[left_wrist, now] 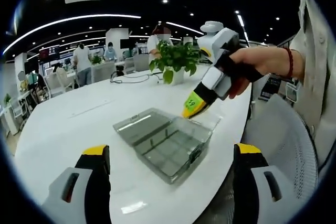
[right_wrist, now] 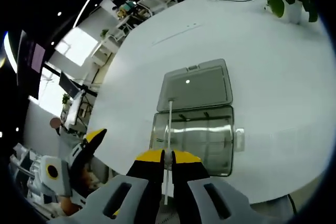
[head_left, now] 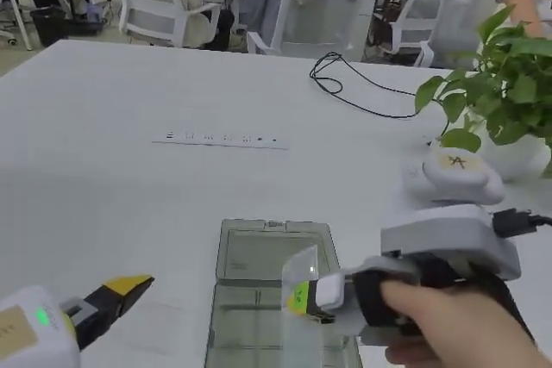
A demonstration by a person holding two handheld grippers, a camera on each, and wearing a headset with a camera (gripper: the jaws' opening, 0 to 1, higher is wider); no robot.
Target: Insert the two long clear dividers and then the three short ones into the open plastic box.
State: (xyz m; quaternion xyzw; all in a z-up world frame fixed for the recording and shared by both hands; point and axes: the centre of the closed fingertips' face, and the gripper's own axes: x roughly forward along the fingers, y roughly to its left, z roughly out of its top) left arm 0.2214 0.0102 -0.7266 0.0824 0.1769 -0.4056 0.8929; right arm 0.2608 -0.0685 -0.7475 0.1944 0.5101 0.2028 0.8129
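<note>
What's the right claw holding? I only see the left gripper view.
Observer: A clear divider, pinched edge-on in the right claw, over the open box.
Operator: Lined up how?
Observer: In the right gripper view it runs from the claw across the box toward the lid.
Operator: My left claw?
Observer: Head view puts the left claw left of the box, apart from it.

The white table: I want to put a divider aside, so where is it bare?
Broad bare table left of the plastic box, between the left gripper and the thin strip; also beyond the strip. Crowded on the right: white device, plant, cable, right gripper with its divider.
</note>
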